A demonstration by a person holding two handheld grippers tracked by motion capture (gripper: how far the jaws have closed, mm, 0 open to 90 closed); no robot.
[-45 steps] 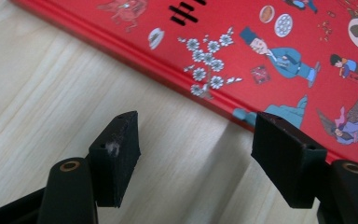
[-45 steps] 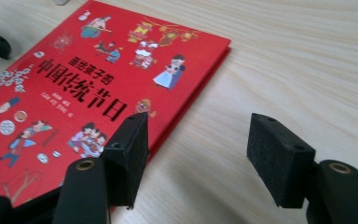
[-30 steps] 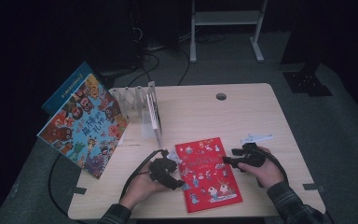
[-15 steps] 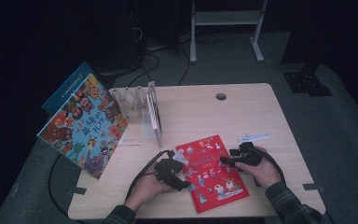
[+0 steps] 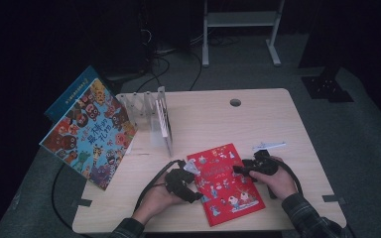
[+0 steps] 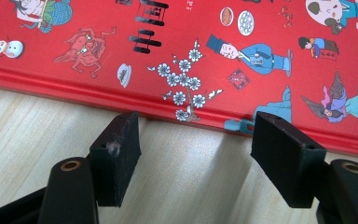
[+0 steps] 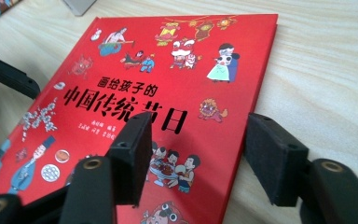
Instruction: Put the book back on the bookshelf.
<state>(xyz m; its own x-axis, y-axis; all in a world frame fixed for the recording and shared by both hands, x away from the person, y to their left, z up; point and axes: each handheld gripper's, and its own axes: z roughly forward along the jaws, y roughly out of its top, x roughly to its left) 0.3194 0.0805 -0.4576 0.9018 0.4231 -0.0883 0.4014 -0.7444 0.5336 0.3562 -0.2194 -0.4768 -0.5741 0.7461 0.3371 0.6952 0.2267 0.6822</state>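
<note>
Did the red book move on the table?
Yes. The red book has turned a bit, its near end swinging right, away from the clear rack, which stayed put.

A red picture book (image 5: pixel 225 183) lies flat and closed on the wooden surface (image 5: pixel 213 119), cover up, turned at a slant near the front edge. Black Chinese title characters and small colourful cartoon figures cover it.

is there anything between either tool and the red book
Nothing visible. The left tool sits at the red book's near edge over bare table; the right tool straddles its other edge, jaws apart, no grip.
</note>
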